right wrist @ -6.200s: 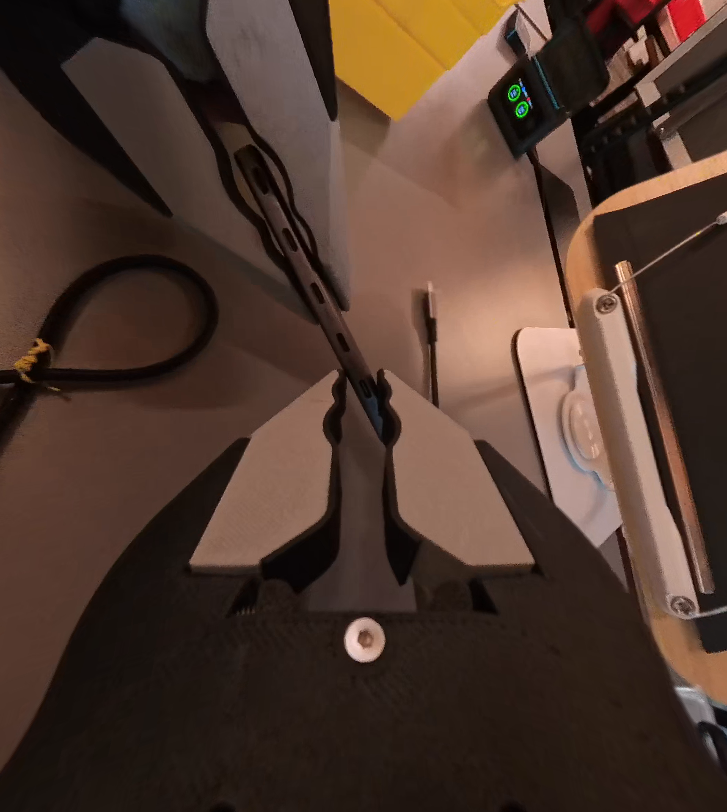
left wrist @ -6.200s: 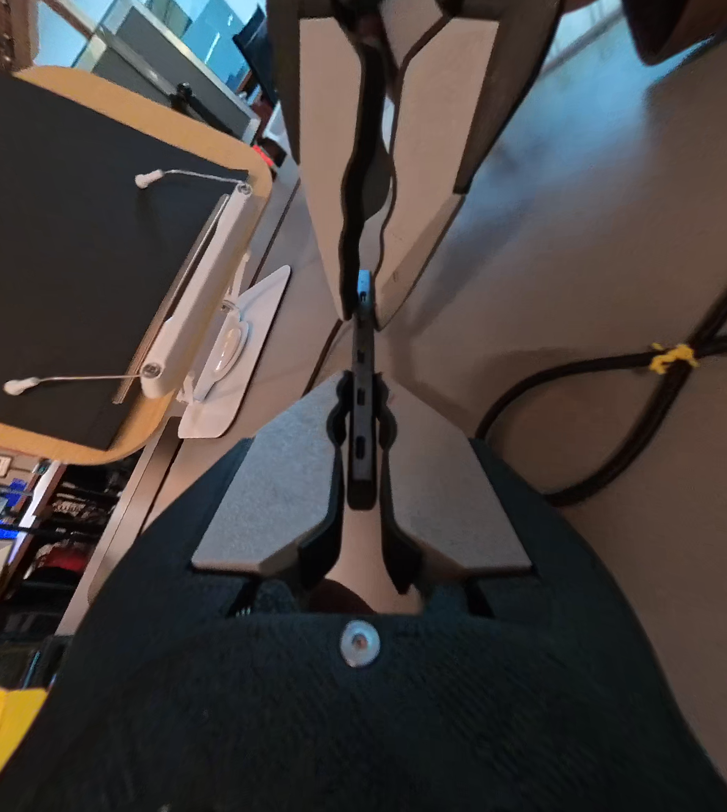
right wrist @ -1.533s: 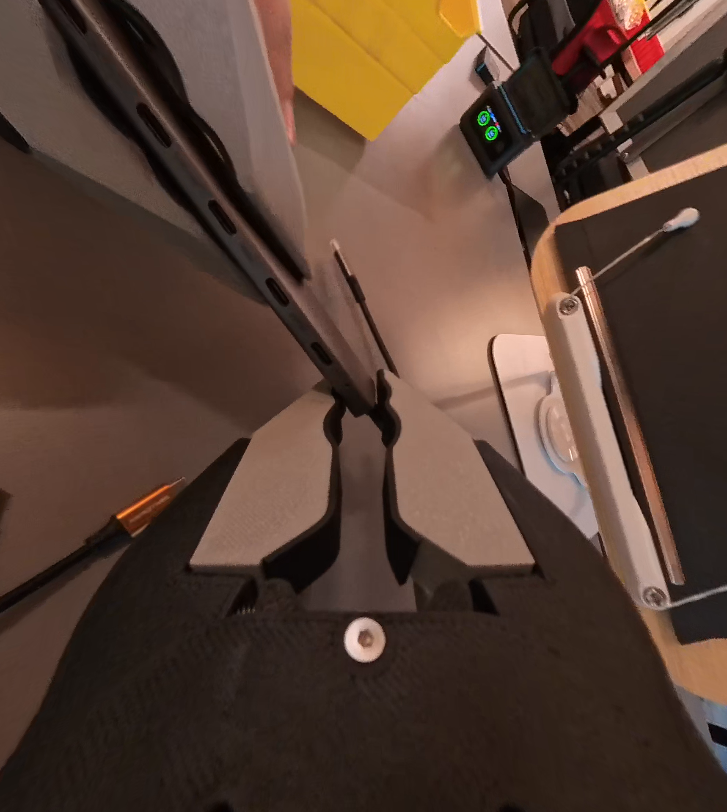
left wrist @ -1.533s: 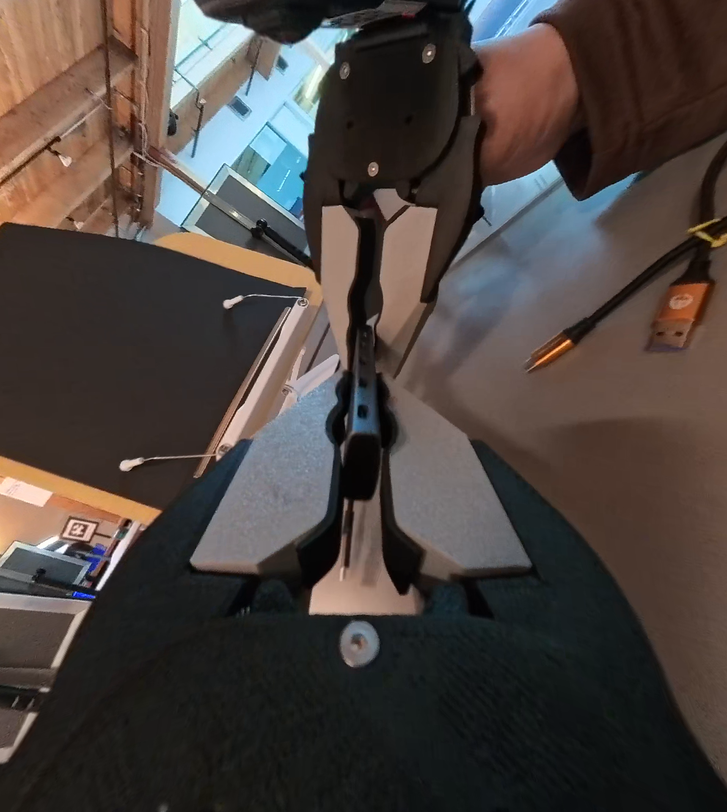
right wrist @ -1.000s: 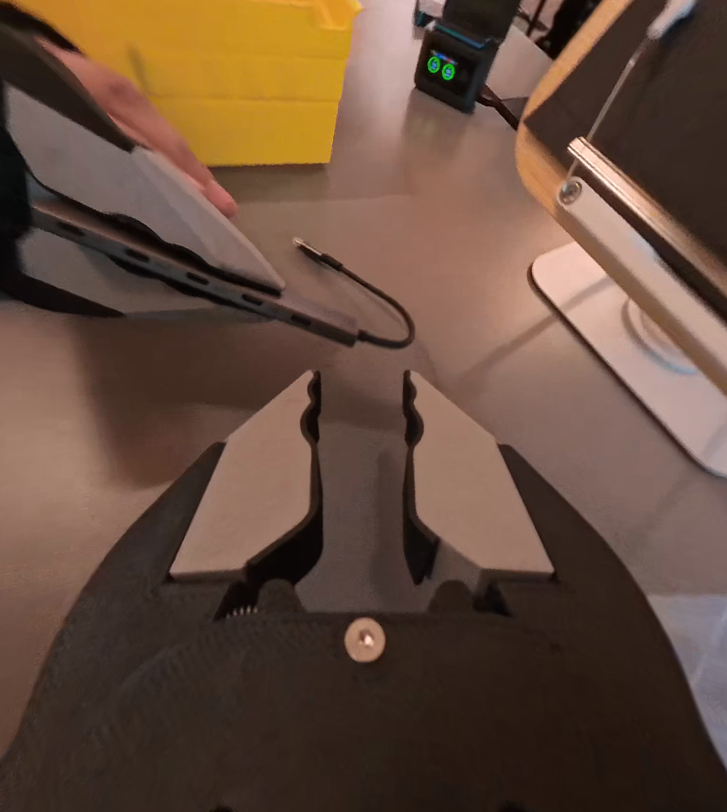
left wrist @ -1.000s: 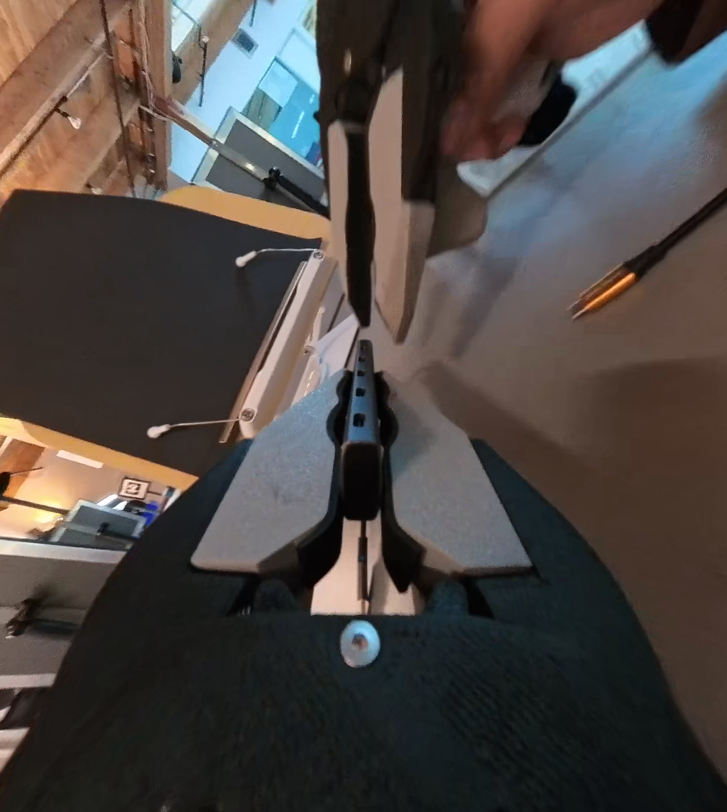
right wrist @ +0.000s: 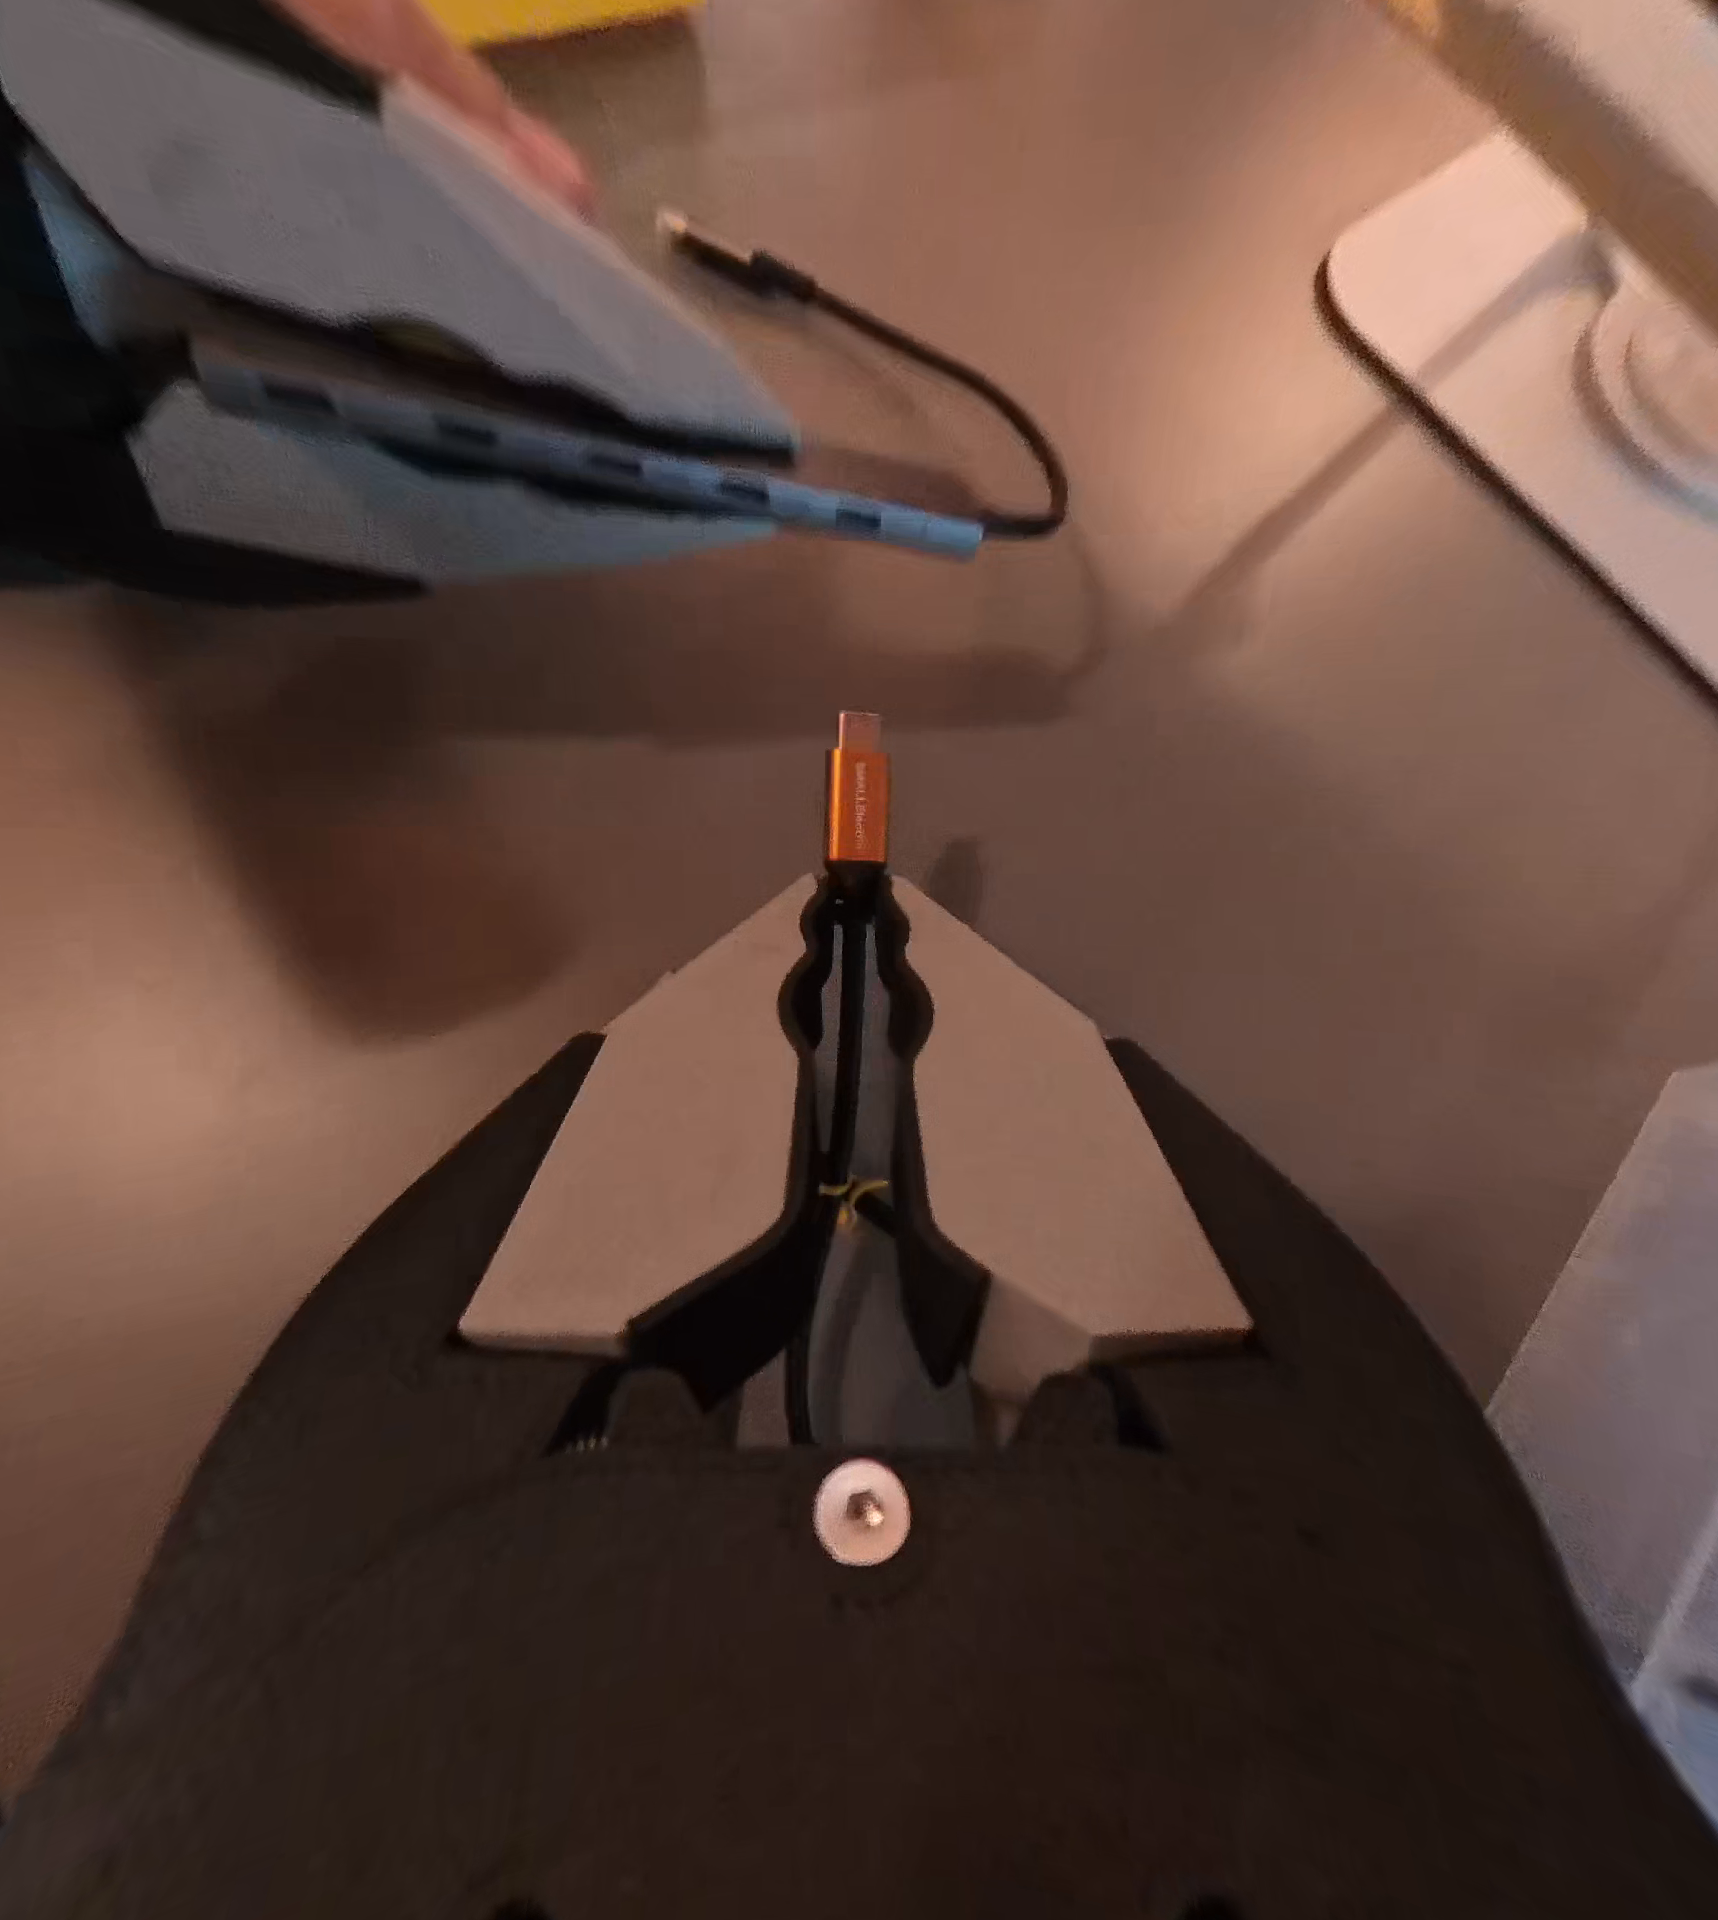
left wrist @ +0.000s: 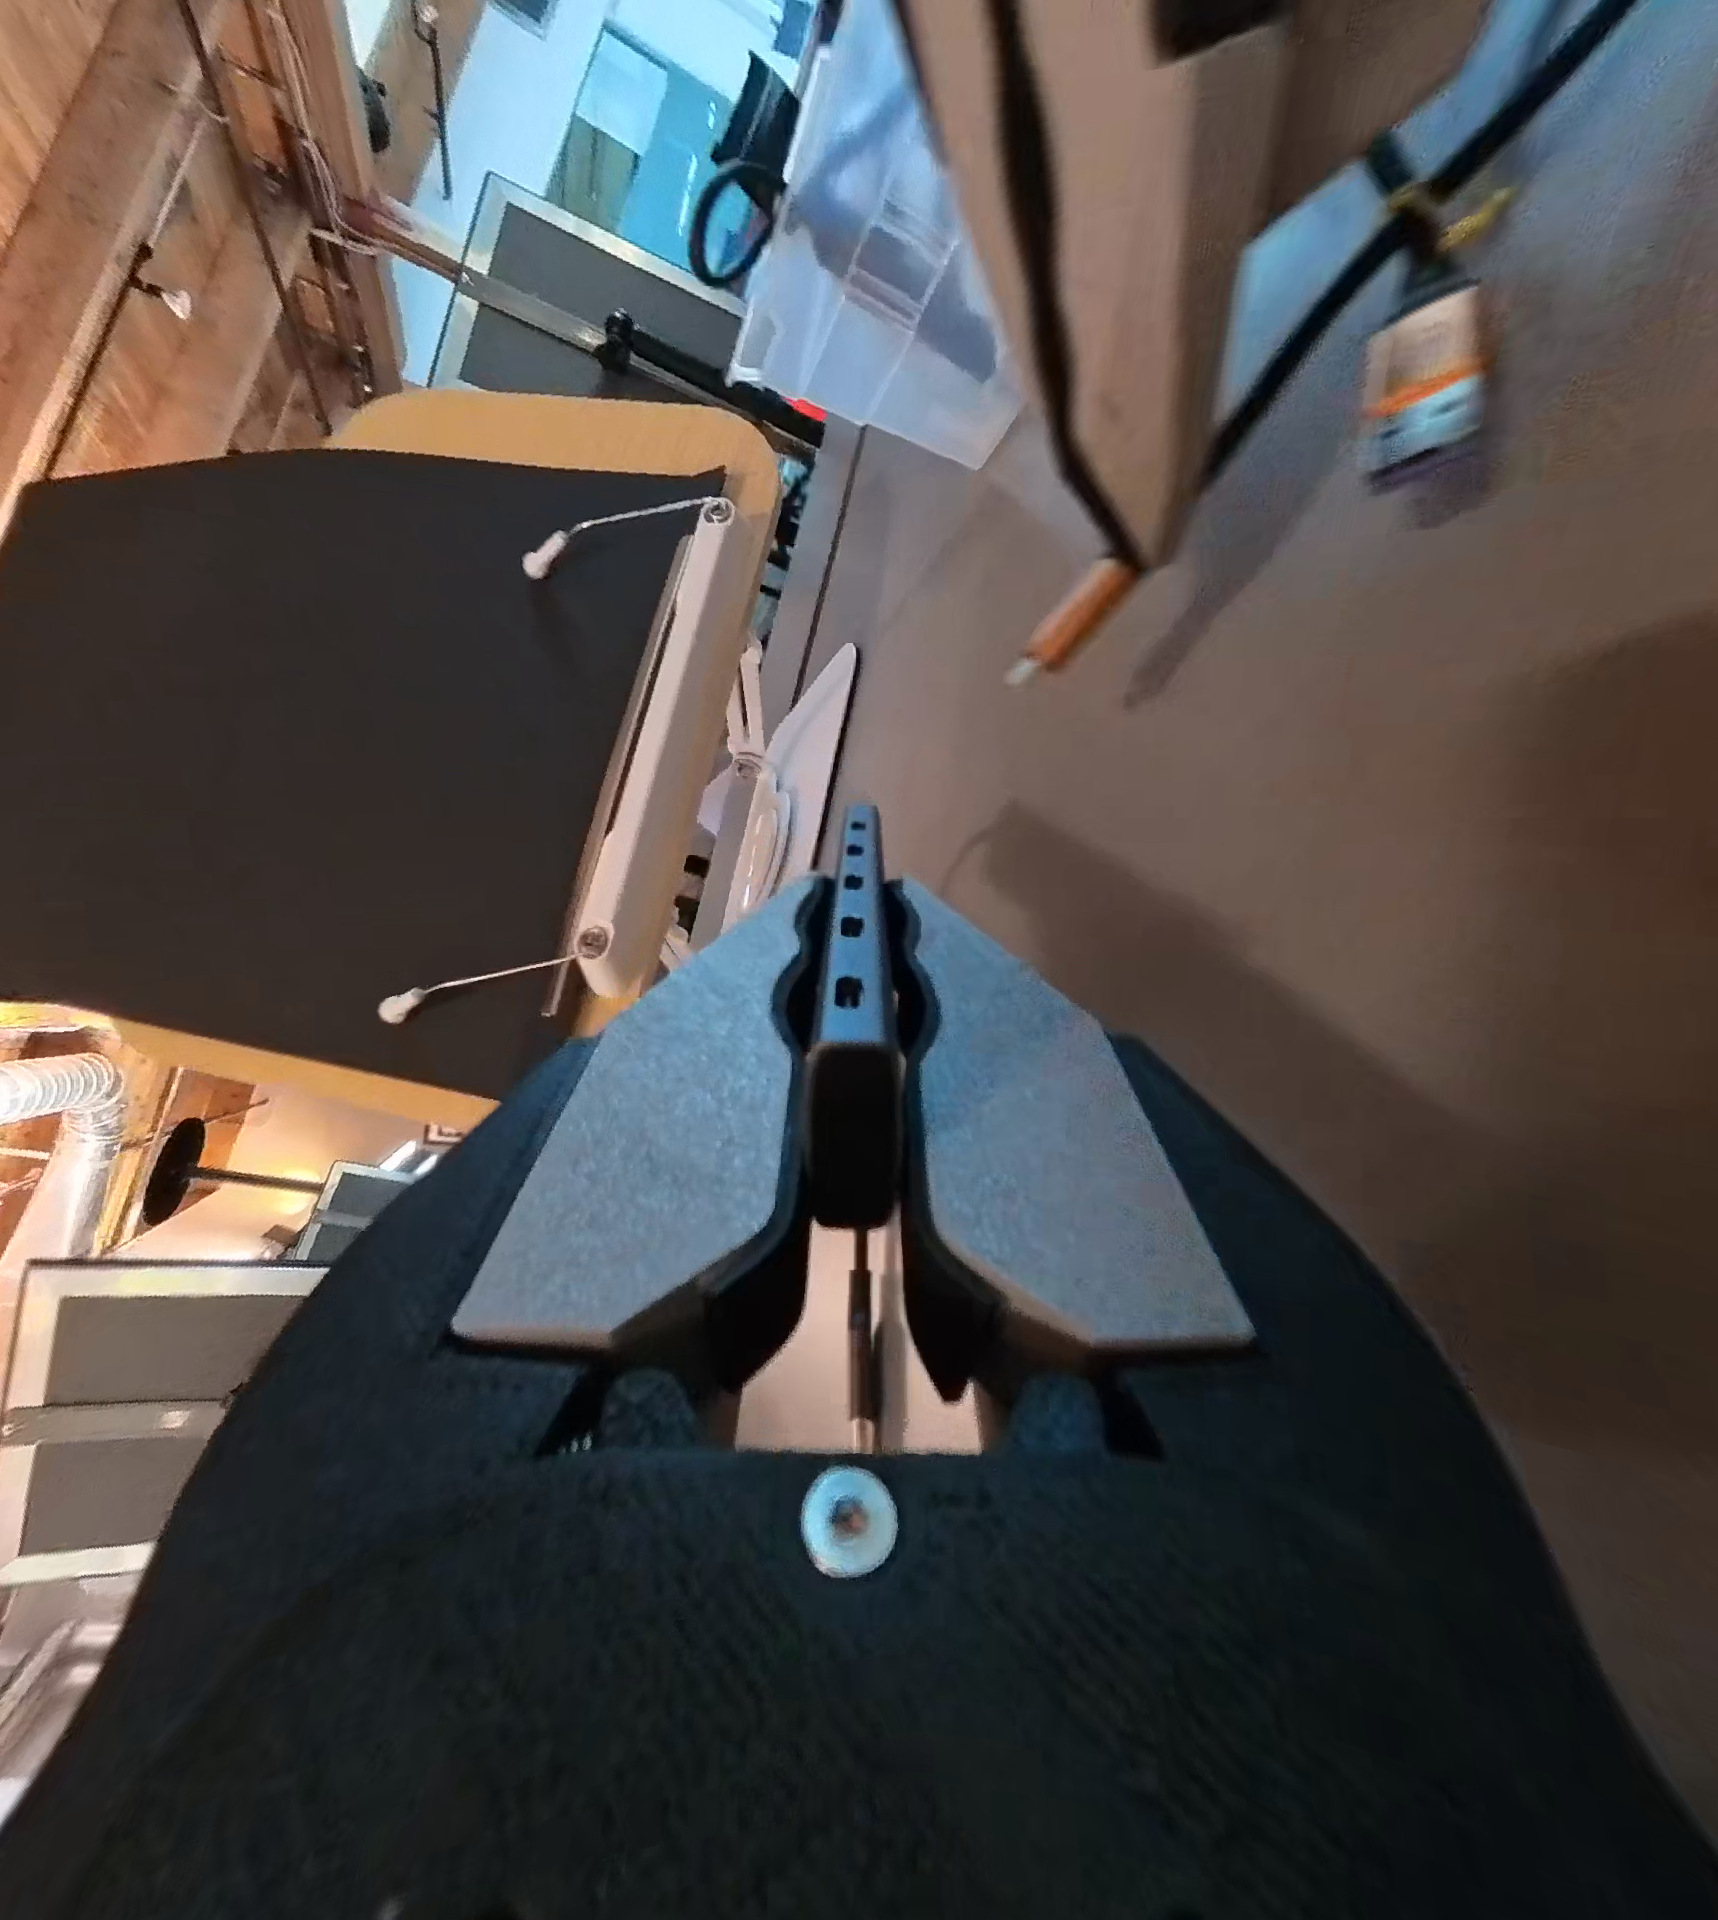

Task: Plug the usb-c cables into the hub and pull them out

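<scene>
Right gripper (right wrist: 853, 883) is clenched on a black cable (right wrist: 842, 1039) just behind its orange-sleeved USB-C plug (right wrist: 857, 805); the plug sticks straight out past the fingertips, metal tip leading, long axis in line with the fingers. Beyond it and up to the left, well apart from the tip, lies the grey hub (right wrist: 564, 457), blurred, clamped in the left gripper (right wrist: 782, 452), with a row of ports along the edge that faces the plug. The hub's long axis runs roughly crosswise to the plug's axis, tilting down toward the right. The hub's own short black lead (right wrist: 959, 364) curls off its right end and lies on the brown table (right wrist: 1354, 831). In the left wrist view the left gripper (left wrist: 855, 888) grasps the hub (left wrist: 853, 966) edge-up, ports (left wrist: 847, 925) facing the camera, hub end poking past the fingertips; the orange plug (left wrist: 1078, 613) shows farther off, up and right, blurred, pinched in the right gripper (left wrist: 1141, 556). Judgement: the plug is held, insertion not yet begun. The coming move turns on bringing the plug's axis square to the ported edge and level with one slot; the plug must travel forward and leftward, or the hub toward it. Which slot is USB-C cannot be told through the blur. Risk: plug slipping back between the fingers under push.
</scene>
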Motion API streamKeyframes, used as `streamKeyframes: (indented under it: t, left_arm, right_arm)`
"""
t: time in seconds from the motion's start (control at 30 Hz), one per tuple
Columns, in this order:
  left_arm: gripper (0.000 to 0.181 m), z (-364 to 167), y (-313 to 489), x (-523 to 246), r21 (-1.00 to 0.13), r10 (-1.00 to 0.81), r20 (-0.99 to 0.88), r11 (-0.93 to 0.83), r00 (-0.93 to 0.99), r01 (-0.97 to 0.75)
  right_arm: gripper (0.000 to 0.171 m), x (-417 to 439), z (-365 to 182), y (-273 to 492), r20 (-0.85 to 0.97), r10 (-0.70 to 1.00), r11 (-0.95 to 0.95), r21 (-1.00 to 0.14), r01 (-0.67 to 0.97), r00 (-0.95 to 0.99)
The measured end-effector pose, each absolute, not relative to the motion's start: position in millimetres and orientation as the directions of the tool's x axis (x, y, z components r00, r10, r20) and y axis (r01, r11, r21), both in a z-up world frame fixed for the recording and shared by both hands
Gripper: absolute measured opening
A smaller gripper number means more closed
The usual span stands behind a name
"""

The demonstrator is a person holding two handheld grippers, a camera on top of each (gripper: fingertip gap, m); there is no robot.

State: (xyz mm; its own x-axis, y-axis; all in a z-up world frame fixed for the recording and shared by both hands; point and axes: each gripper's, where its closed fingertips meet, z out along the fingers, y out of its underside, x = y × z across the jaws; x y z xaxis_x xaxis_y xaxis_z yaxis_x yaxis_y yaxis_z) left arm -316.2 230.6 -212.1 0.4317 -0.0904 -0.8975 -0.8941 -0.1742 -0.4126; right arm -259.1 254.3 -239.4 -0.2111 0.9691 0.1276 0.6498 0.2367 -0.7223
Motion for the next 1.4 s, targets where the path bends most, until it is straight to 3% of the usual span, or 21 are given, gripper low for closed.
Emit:
streamKeyframes:
  t: [0.03, 0.4, 0.57, 0.8, 1.23, 1.4]
  left_arm:
    - [0.007, -213.7, 231.5, -318.5, -0.402, -0.091, -0.901, -0.19, 0.424, -0.896]
    - [0.008, -215.6, 235.2, -334.7, -0.384, -0.071, -0.908, -0.257, 0.414, -0.887]
    - [0.008, -220.0, 237.4, -330.8, -0.357, -0.095, -0.915, -0.261, 0.392, -0.897]
    - [0.007, -230.5, 242.7, -324.0, -0.222, -0.138, -0.954, -0.279, 0.268, -0.934]
    - [0.007, -229.3, 243.2, -327.8, -0.188, -0.126, -0.964, -0.299, 0.234, -0.935]
    - [0.008, -231.8, 244.3, -328.0, -0.125, -0.14, -0.974, -0.313, 0.176, -0.941]
  right_arm:
    - [0.004, -266.6, -234.2, 254.7, 0.128, 0.964, 0.252, -0.731, 0.635, -0.235]
    - [0.004, -300.1, -237.1, 251.9, 0.147, 0.903, 0.386, -0.69, 0.613, -0.403]
    - [0.004, -298.0, -230.6, 246.7, 0.216, 0.891, 0.428, -0.692, 0.581, -0.4]
    - [0.005, -296.2, -236.0, 247.9, 0.227, 0.894, 0.433, -0.661, 0.613, -0.387]
    - [0.004, -295.2, -241.2, 246.7, 0.263, 0.884, 0.462, -0.622, 0.632, -0.387]
    - [0.004, -294.8, -243.1, 245.3, 0.233, 0.892, 0.443, -0.62, 0.648, -0.387]
